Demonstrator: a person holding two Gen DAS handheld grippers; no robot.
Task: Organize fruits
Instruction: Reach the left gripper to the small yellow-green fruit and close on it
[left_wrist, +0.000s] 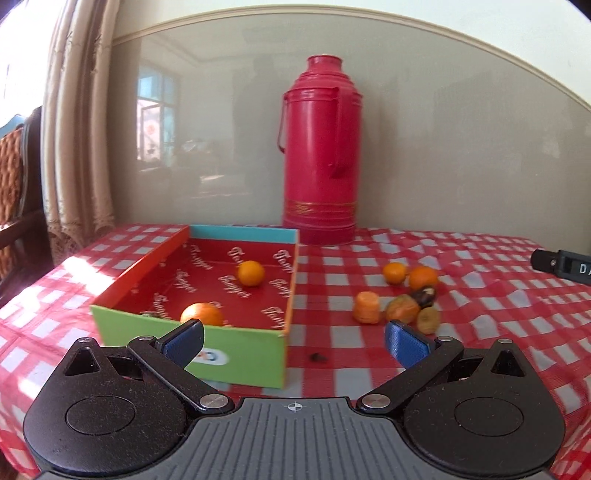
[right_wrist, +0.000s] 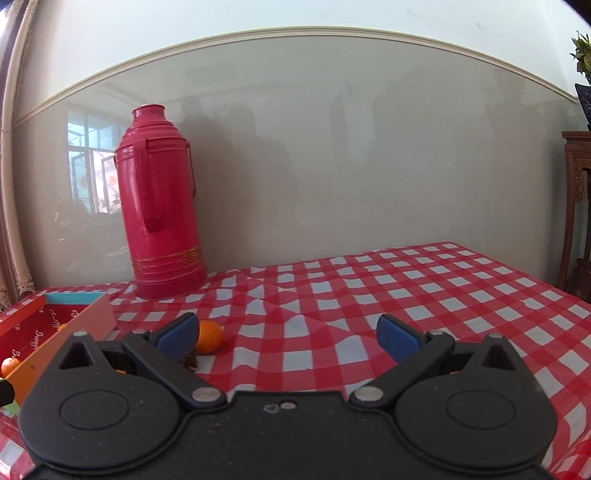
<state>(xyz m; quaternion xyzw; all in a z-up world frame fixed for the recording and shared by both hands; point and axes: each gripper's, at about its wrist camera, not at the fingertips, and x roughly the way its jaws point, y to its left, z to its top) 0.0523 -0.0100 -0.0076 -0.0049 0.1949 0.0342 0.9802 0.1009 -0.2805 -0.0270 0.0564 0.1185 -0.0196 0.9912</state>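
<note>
Both your hand-held grippers, left (left_wrist: 293, 341) & right (right_wrist: 288, 334), gape wide, nothing between. Right one's left finger (right_wrist: 177, 332) half-hides an orange (right_wrist: 210, 336) lower left; box (right_wrist: 55, 325) is cut off at frame edge. Fruit pile (left_wrist: 402, 299) centre-right in left view is blurry.

- Glossy grey wall (left_wrist: 443, 147) with cream trim (right_wrist: 295, 35) at 12 o'clock, reflecting a window (left_wrist: 155, 110).
- Curtain (left_wrist: 77, 129) at 10 o'clock, sunlit.
- Carved wooden stand (right_wrist: 578, 206) at 3 o'clock.
- Red-checked counter (right_wrist: 406, 295).
</note>
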